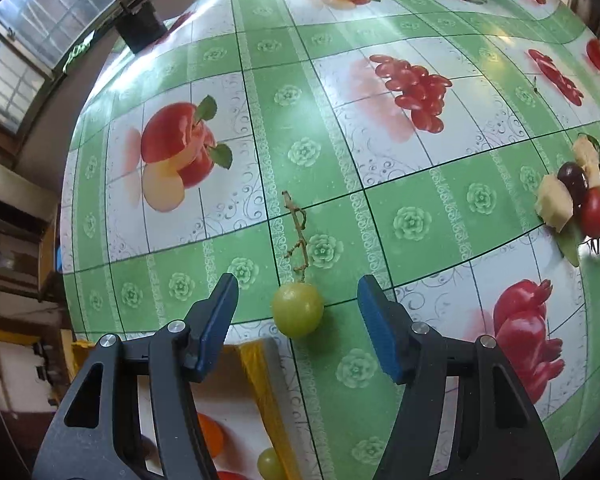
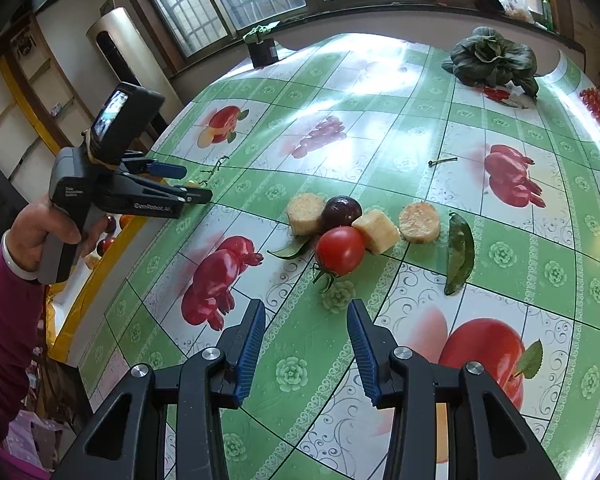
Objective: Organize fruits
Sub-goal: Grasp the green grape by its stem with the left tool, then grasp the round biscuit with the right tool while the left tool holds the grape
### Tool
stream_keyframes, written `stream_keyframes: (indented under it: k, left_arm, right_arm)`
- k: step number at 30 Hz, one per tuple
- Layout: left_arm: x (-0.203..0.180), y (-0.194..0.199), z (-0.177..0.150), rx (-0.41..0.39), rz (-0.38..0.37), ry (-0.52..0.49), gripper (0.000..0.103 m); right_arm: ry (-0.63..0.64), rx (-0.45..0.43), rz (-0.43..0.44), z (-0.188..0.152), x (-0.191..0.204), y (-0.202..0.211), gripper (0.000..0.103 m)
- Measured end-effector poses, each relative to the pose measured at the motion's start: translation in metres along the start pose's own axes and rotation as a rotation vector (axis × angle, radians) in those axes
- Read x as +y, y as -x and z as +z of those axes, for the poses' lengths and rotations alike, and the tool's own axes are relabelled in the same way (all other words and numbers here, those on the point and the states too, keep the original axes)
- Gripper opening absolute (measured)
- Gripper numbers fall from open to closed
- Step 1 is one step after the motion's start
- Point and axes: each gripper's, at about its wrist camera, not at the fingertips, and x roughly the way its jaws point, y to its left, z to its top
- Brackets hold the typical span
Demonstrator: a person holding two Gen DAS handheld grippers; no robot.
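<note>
A green grape (image 1: 297, 310) on a bare brown stem (image 1: 296, 232) lies on the fruit-print tablecloth (image 1: 380, 208). My left gripper (image 1: 298, 284) stands open astride it, and its blue pads do not touch the grape. In the right wrist view a person's hand holds the left gripper (image 2: 198, 182) low at the table's left edge. My right gripper (image 2: 306, 308) is open with nothing between its fingers, just short of a red tomato (image 2: 340, 250). Behind the tomato sit a dark plum (image 2: 342, 210) and three pale yellow fruit chunks (image 2: 376, 230).
A yellow-rimmed tray (image 1: 260, 380) at the near left edge holds another green grape (image 1: 270, 462) and an orange fruit (image 1: 210, 432). A green leaf (image 2: 458, 256) lies right of the chunks. A leafy vegetable (image 2: 492, 60) and a black pot (image 2: 263, 50) stand at the far side.
</note>
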Motion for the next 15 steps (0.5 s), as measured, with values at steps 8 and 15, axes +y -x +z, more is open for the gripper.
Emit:
stream_keyframes:
  k: [8, 15]
  left_arm:
    - [-0.005, 0.005, -0.013, -0.018, 0.057, -0.15, 0.045]
    - [0.005, 0.004, -0.01, -0.048, 0.056, -0.08, 0.024]
  right_arm:
    - [-0.011, -0.012, 0.0, 0.0, -0.003, 0.003, 0.041]
    - [-0.005, -0.005, -0.006, -0.001, -0.001, 0.001, 0.041]
